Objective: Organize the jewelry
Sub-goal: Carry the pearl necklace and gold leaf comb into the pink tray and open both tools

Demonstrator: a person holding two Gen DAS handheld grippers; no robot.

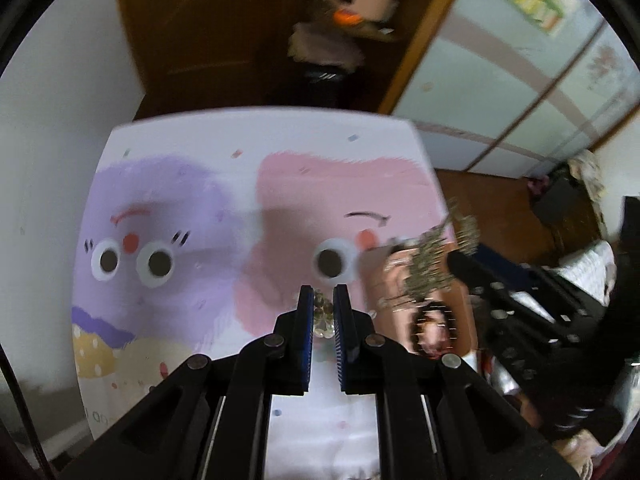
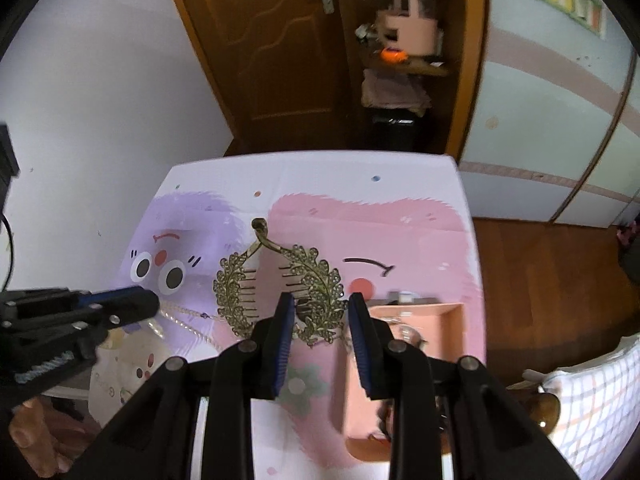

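Above the cartoon-print table [image 2: 420, 184]: left gripper [image 1: 323, 308] clenched on a beaded chain [image 1: 322, 320]; right gripper [image 2: 320, 322] grasping a gold leaf hair clip [image 2: 276, 284], beside the pink box [image 2: 452, 344].

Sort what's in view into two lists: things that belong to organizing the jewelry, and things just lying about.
Job:
- leaf-shaped hair clip, in the right gripper
- bead chain, in the left gripper
- pink box
- dark bracelet in the box

Lying about:
- cartoon table mat
- checked cloth
- bag by the door
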